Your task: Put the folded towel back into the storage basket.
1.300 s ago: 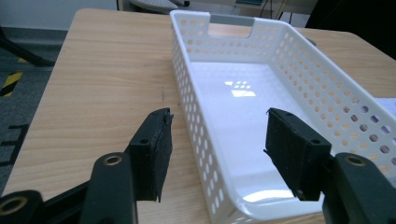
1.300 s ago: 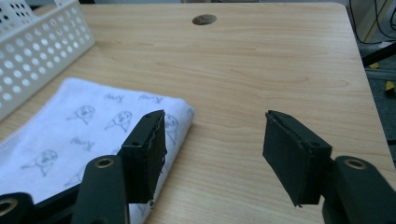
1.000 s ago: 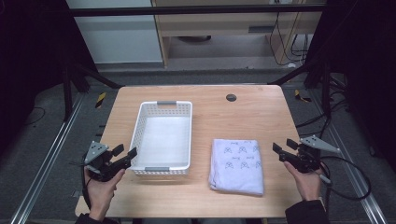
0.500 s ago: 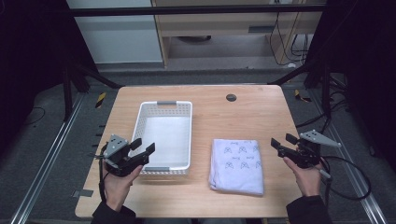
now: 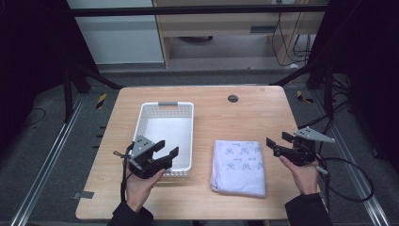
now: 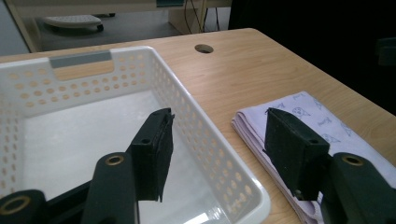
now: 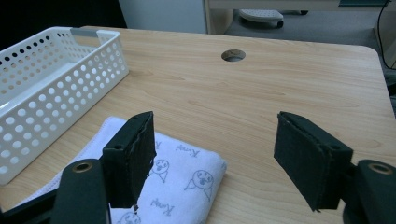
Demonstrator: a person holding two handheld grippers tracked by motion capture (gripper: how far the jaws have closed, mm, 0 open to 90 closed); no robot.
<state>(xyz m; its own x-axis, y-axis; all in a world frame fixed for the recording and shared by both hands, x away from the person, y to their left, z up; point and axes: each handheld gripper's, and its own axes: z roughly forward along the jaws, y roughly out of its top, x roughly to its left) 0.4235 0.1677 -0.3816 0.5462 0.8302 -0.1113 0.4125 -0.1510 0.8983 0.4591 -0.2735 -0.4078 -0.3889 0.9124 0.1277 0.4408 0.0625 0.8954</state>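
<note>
A white perforated basket (image 5: 164,106) stands empty on the left half of the wooden table (image 5: 263,108). To its right lies a folded white cloth (image 5: 237,165) with small printed faces. My left gripper (image 5: 167,147) hangs open over the basket's near right corner; in the left gripper view its jaws (image 6: 219,119) frame the basket rim (image 6: 201,126) and the cloth (image 6: 299,107). My right gripper (image 5: 277,140) hovers just right of the cloth. Its jaws (image 7: 215,122) have just been opening and hold nothing, with the cloth's corner (image 7: 187,172) below them.
A round cable hole (image 5: 232,98) sits near the table's far edge. Bare wood lies between the basket and the cloth. Dark frame rails and floor surround the table, and cables trail from both grippers off the near edge.
My left hand has moved right, from the table's left edge to over the basket's near right corner. The right hand has stayed in place beside the cloth.
</note>
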